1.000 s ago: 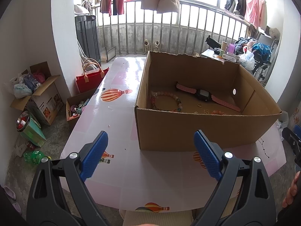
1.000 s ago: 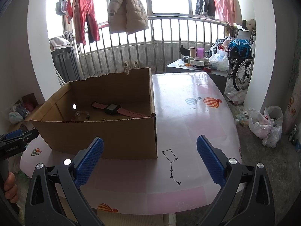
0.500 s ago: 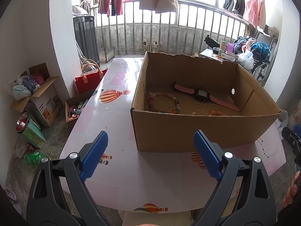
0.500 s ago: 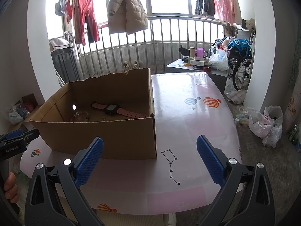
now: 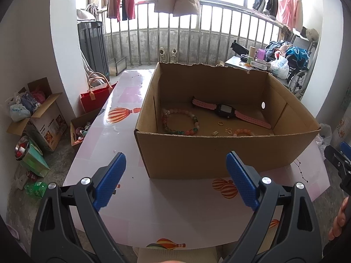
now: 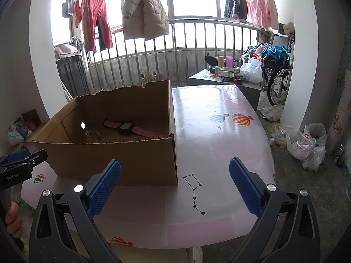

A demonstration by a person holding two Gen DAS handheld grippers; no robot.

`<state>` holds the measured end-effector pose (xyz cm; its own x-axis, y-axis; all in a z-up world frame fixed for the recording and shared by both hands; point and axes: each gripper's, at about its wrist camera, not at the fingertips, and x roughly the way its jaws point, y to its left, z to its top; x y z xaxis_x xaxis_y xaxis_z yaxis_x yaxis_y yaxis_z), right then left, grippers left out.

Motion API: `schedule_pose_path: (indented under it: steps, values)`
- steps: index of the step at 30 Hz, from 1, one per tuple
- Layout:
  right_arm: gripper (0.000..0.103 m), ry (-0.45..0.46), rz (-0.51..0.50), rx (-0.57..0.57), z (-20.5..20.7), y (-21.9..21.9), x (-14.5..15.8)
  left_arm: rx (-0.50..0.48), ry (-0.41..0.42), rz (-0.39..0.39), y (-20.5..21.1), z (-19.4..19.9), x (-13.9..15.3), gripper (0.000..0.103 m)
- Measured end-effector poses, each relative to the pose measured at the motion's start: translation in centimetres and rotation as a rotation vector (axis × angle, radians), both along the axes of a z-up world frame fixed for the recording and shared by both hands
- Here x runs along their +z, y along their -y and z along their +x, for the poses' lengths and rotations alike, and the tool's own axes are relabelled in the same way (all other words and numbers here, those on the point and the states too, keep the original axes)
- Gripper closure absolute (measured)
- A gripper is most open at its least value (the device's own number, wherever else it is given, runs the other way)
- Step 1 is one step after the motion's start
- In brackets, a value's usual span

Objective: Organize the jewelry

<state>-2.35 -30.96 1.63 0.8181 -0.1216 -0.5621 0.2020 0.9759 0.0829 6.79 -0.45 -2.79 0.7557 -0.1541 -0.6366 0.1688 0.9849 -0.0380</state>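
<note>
Jewelry lies on the floor of the open cardboard box (image 5: 219, 151) that stands on our pink table (image 5: 175, 214). From the left wrist camera we see a large beaded bracelet (image 5: 180, 121) in pink and green near the box's left wall, and a watch (image 5: 228, 111) with a black face and pink strap stretched diagonally across the middle. Between them and toward the near wall sit a small gold ring (image 5: 220, 123), a gold charm (image 5: 228, 130), a tiny gold piece (image 5: 215, 133) and a smaller orange bead bracelet (image 5: 243, 132), partly hidden behind the near wall. Our left gripper (image 5: 175, 179) hovers over the table in front of the box, its blue pads spread wide apart with nothing between them. At the right edge we catch the tip of the other tool and some fingers of the hand holding it.

From the right wrist camera the box (image 6: 122, 160) sits to the left of centre, and we look over its near wall at the watch (image 6: 129, 128) and part of the beaded bracelet (image 6: 91, 136); a small gold item (image 6: 117, 139) shows near the wall, too small for us to identify. Our right gripper (image 6: 175, 186) is likewise wide open and empty, held above the bare table (image 6: 219, 144) just right of the box's corner, over a printed constellation (image 6: 194, 191). The left tool and its hand (image 6: 13, 219) show at the left edge.
</note>
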Motion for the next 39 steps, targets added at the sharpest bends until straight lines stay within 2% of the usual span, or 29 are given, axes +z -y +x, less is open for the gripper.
schedule_pose_path:
  steps: [39]
  values:
    - [0.006,-0.016,-0.025,0.005,0.3,-0.7,0.3,0.018,-0.003,0.006,-0.8,0.5,0.2,0.014]
